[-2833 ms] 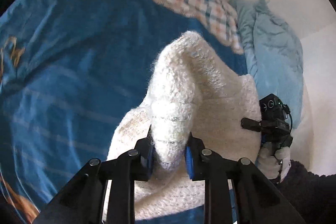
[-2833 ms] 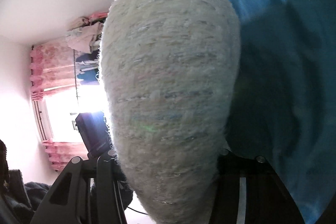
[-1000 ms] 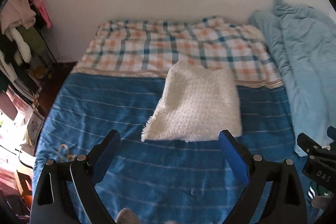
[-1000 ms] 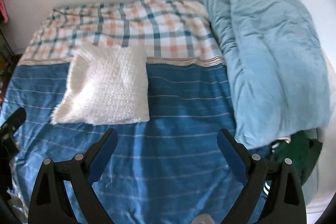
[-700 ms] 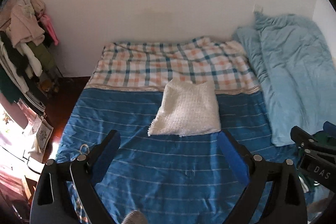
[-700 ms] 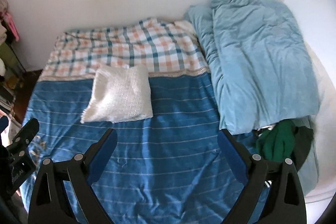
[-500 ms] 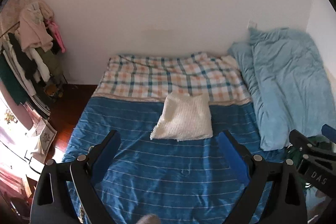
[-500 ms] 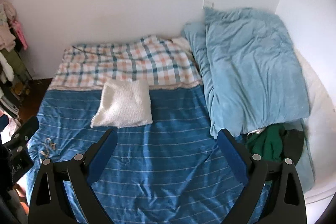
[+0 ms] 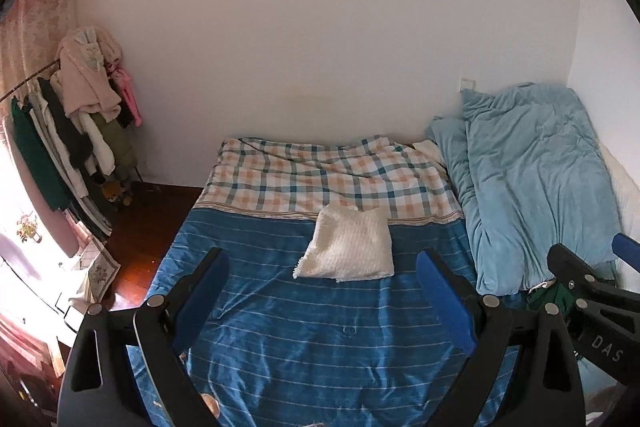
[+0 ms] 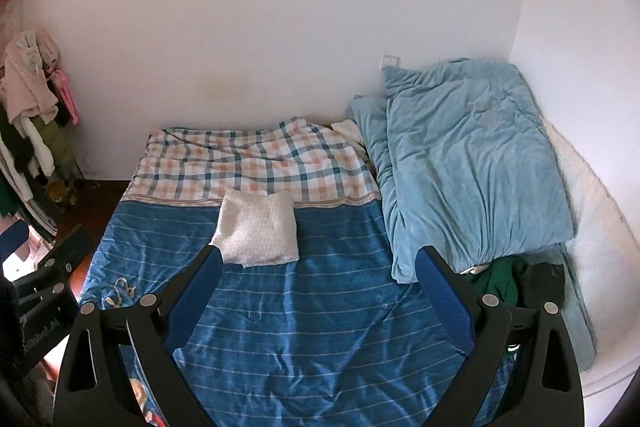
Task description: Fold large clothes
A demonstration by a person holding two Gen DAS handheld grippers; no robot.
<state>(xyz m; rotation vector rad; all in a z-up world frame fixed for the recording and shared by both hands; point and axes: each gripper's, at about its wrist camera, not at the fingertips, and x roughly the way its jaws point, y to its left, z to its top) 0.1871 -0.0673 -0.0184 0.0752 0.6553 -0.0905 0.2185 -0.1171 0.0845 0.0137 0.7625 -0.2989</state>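
A folded cream fuzzy sweater lies flat on the blue striped bedspread, by the seam with the plaid sheet. My left gripper stands open and empty, well back from the sweater and above the bed. Also open with nothing in it, my right gripper is pulled back the same way. The right gripper's frame shows at the right edge of the left wrist view, and the left one's frame at the left edge of the right wrist view.
A plaid sheet covers the bed's far end. A light blue duvet is heaped along the right wall, with dark green and black clothes at its foot. A clothes rack stands on the left over the wooden floor.
Both grippers let go of the sweater, which now lies folded on the bed. Both opened and drew steadily back and up, so the whole bed and room come into view.
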